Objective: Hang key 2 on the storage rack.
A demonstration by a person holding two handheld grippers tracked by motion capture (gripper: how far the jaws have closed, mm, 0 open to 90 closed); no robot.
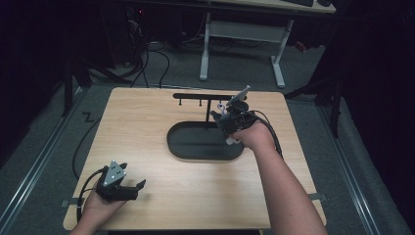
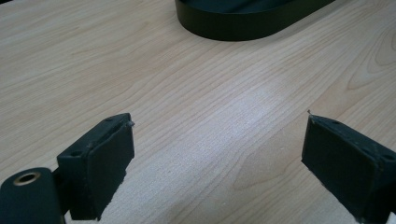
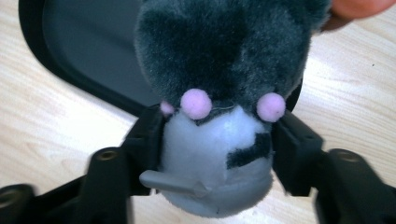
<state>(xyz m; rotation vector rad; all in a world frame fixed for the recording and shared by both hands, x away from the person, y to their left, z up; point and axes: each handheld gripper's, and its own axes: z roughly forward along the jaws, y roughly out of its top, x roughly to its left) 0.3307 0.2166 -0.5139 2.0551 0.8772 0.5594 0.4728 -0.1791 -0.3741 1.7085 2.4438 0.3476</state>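
Observation:
A plush toy (image 3: 219,60) with dark grey fur, pink pompoms and a pale grey lower part sits between the jaws of my right gripper (image 3: 217,149), which touch it on both sides. In the high view the right gripper (image 1: 221,116) hovers over the right end of the black oval tray (image 1: 171,142), near the post of a black hook rack (image 1: 203,96). My left gripper (image 1: 138,189) rests at the table's front left, jaws wide apart. In its own view the left gripper (image 2: 217,154) has only bare wood between its pads.
The tray rim (image 3: 84,51) lies right behind the toy, and its near wall (image 2: 243,25) shows ahead of the left gripper. A fingertip (image 3: 355,7) shows at the toy's top right. A white desk frame (image 1: 240,32) stands beyond the table.

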